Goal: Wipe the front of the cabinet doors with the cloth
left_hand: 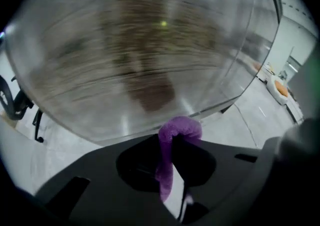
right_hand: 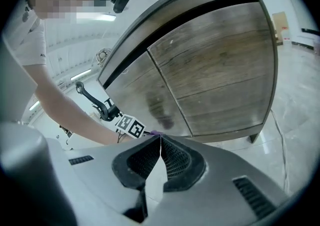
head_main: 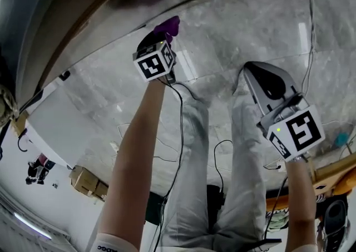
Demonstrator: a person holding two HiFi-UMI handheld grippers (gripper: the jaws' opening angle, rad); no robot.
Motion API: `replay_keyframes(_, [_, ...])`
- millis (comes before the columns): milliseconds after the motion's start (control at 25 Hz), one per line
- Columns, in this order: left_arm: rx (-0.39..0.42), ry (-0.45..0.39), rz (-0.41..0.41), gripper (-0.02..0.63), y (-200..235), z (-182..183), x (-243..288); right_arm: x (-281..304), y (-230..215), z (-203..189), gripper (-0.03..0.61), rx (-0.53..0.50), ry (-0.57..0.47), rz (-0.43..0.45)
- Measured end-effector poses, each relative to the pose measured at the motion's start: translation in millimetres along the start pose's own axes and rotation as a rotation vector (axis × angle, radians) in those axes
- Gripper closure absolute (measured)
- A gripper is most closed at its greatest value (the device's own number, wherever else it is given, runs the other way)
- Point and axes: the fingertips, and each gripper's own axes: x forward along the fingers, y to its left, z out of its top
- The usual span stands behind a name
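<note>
No words or numbers could be read. The left marker cube (head_main: pixel 156 60) and right marker cube (head_main: pixel 297 132) bore only black-and-white square patterns; print on a sleeve cuff (head_main: pixel 107 245) was too small to make out.

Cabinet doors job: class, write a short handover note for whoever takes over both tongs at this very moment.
Left tongs: shut on the purple cloth, held near the low edge of the cabinet doors. Whether the cloth touches them cannot be told.
Right tongs: shut, empty, held back from the doors.
Done: unclear. A dark streak shows on one door; it could be a wet mark or a reflection.
Left: probably most of both door fronts, so work the cloth across them.
</note>
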Motion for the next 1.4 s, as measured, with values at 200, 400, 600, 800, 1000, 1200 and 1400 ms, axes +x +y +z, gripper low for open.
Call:
replay_keyframes(200, [0.083,-0.013,-0.096,0.557,-84.7,31.7,35.2,-37.8,-43.1,-14.2,0.551,0.057,-0.031,-0.073])
replay_keyframes(400, [0.095,-0.019,-0.13,0.557,-121.4,44.8,62.8,-63.8,-67.5,-44.9,0.551,0.173,-0.081,-0.171])
replay_keyframes(600, [0.04,-0.029,-0.095,0.557,-106.7,52.6,80.6,-73.8,-70.5,-75.1,0.551,0.218,-0.08,-0.223])
replay_keyframes(800, [0.051,-0.016,-0.067,0.557,-69.0,43.3,78.3,-65.4,-61.5,-92.4,0.551,0.214,-0.064,-0.242])
replay_keyframes(1000, [0.0,-0.004,-0.019,0.557,-2.3,27.8,64.8,-36.4,-39.1,-72.4,0.551,0.183,-0.087,-0.228])
replay_keyframes(1200, [-0.012,0.026,0.01,0.557,76.0,7.2,46.7,2.0,-2.8,-55.4,0.551,0.126,-0.086,-0.187])
replay_keyframes(1400, [-0.089,0.047,0.124,0.557,158.6,-13.6,25.1,33.3,28.9,-56.7,0.551,0.098,-0.056,-0.154])
